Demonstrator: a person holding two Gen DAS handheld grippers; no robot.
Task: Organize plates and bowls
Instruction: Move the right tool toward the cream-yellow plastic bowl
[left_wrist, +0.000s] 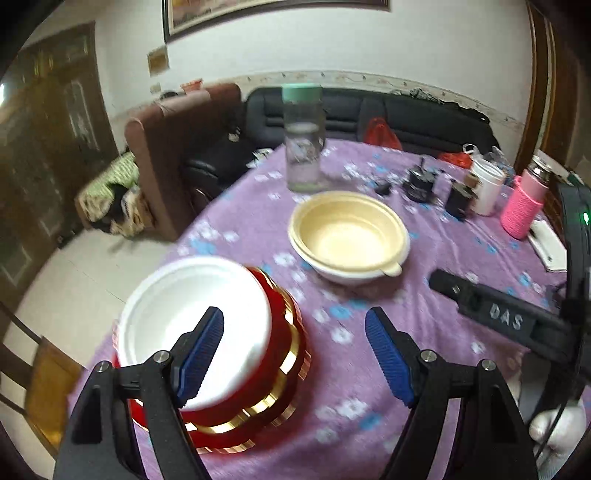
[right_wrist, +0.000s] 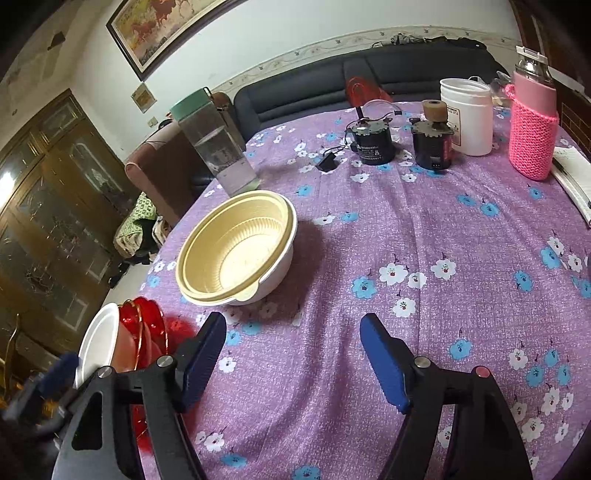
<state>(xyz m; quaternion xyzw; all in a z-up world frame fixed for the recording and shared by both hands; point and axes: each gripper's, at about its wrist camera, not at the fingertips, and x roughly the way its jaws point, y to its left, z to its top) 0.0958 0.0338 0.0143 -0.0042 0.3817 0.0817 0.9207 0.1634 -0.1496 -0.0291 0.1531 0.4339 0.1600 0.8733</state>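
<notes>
A white foam plate (left_wrist: 192, 314) lies on top of a stack of red plates with gold rims (left_wrist: 284, 369) near the table's left edge. My left gripper (left_wrist: 294, 313) hovers open over the stack's right side, its left finger in front of the white plate and no pad pressing anything. Farther in, a cream bowl (left_wrist: 349, 236) sits nested in a white bowl. In the right wrist view the cream bowl (right_wrist: 236, 247) is ahead to the left. My right gripper (right_wrist: 293, 319) stands open over bare cloth. The white plate (right_wrist: 98, 339) and red stack (right_wrist: 147, 317) show at lower left.
The round table wears a purple flowered cloth (right_wrist: 406, 221). A green-lidded water bottle (right_wrist: 214, 144) stands behind the bowls. Two black motors (right_wrist: 371, 142), a white jar (right_wrist: 467, 114), a pink-sleeved flask (right_wrist: 532, 125) and a notebook (right_wrist: 576, 181) crowd the far right. A brown chair (left_wrist: 159, 147) stands off the left edge.
</notes>
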